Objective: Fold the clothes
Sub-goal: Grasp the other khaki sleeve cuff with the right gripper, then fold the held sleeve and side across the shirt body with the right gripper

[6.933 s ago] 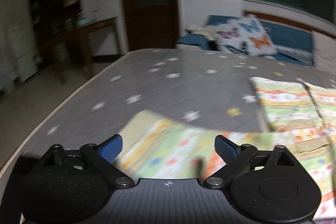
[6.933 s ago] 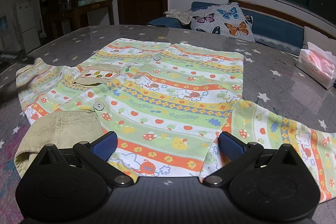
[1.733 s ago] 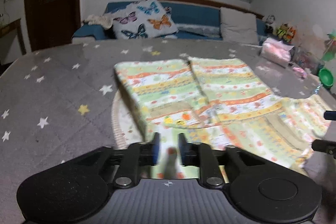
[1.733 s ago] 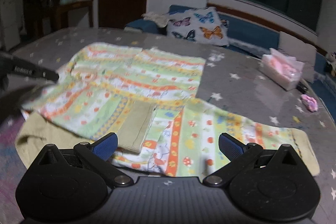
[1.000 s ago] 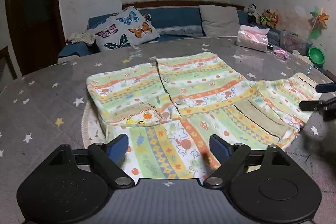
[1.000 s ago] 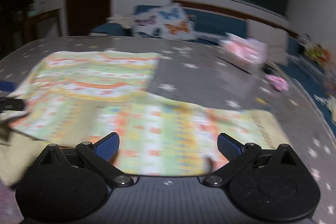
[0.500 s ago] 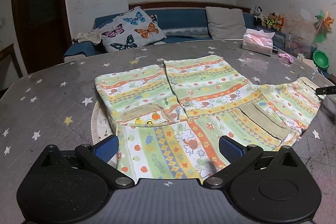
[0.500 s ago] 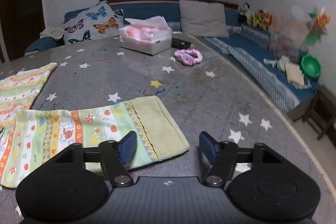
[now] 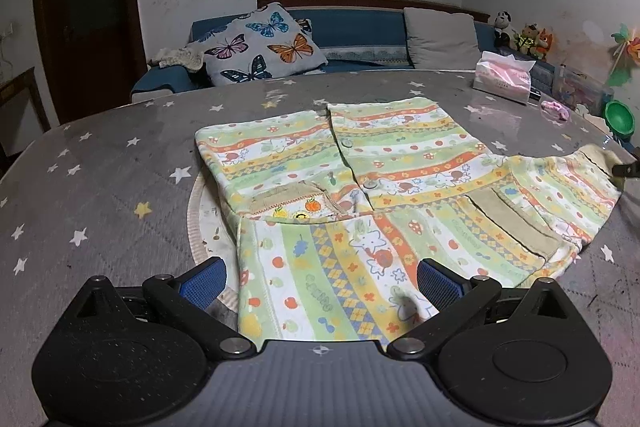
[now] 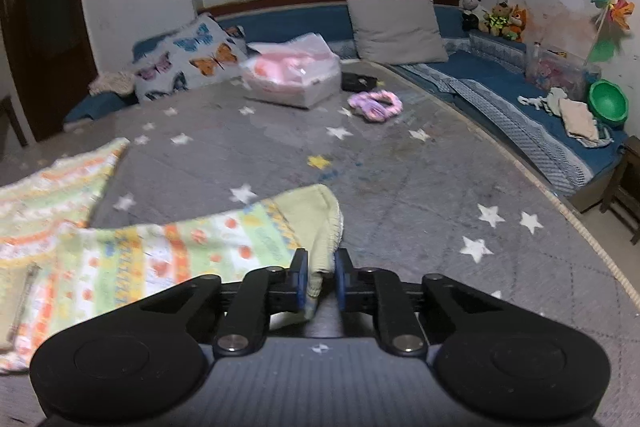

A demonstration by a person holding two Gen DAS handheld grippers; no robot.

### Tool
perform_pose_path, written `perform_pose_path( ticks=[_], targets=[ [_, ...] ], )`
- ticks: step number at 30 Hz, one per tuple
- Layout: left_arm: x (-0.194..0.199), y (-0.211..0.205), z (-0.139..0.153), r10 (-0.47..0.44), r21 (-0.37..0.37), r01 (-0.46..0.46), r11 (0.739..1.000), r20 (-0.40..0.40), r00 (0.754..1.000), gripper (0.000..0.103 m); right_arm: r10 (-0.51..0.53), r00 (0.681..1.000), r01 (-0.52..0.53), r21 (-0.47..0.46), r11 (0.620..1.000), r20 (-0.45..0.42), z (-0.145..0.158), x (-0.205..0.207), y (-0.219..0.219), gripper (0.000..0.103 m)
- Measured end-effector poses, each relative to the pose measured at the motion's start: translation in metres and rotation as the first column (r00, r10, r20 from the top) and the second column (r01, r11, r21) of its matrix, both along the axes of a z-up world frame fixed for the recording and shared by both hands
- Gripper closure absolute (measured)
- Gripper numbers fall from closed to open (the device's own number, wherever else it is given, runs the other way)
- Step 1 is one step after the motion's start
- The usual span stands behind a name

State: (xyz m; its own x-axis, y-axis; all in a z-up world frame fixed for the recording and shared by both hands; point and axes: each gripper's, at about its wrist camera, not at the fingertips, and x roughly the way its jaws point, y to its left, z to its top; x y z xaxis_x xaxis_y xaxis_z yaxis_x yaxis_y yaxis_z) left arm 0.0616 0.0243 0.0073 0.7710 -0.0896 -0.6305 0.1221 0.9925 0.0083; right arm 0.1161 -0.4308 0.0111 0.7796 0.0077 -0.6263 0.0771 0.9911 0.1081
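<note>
The striped children's shirt [image 9: 360, 195] lies spread on the star-patterned table [image 9: 100, 187], one sleeve folded across it. The left gripper [image 9: 320, 281] gapes wide above its near edge; the right gripper [image 10: 321, 283] pinches the other sleeve's cuff [image 10: 320, 223]

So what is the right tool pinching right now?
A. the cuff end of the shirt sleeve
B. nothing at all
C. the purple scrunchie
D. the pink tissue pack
A. The right tool has its blue pads closed on the yellowish cuff at the end of the colourful shirt's sleeve, lifting it a little off the table, while the tissue pack and scrunchie lie far off, untouched.
</note>
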Motion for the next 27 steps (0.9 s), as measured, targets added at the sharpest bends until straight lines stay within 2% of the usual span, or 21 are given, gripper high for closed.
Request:
perform_pose_path(
  ticks=[6, 12, 17, 22, 27],
  targets=[
    [-0.004, 0.003, 0.001, 0.002, -0.013, -0.002, 1.000, 0.005, 1.000, 0.000, 0.108, 0.991, -0.113, 0.070, 0.991, 0.075, 0.033, -0.008, 0.030, 0.094],
    [-0.010, 0.009, 0.001, 0.004, -0.035, -0.003, 0.999, 0.011, 1.000, 0.000, 0.253, 0.957, -0.271, 0.121, 0.955, 0.142, 0.066, -0.013, 0.082, 0.095],
    [-0.015, 0.015, 0.002, 0.007, -0.054, -0.006, 0.999, 0.020, 1.000, 0.000, 0.379, 0.907, -0.406, 0.134, 0.904, 0.185, 0.088, -0.012, 0.133, 0.095],
    [-0.019, 0.023, 0.001, 0.023, -0.069, -0.021, 0.997, 0.024, 0.999, 0.000, 0.496, 0.842, -0.527, 0.128, 0.840, 0.212, 0.105, -0.010, 0.188, 0.095],
    [-0.023, 0.032, 0.001, 0.041, -0.081, -0.039, 0.996, 0.024, 0.999, 0.000, 0.588, 0.784, -0.615, 0.116, 0.780, 0.201, 0.108, -0.007, 0.236, 0.096]
  ],
)
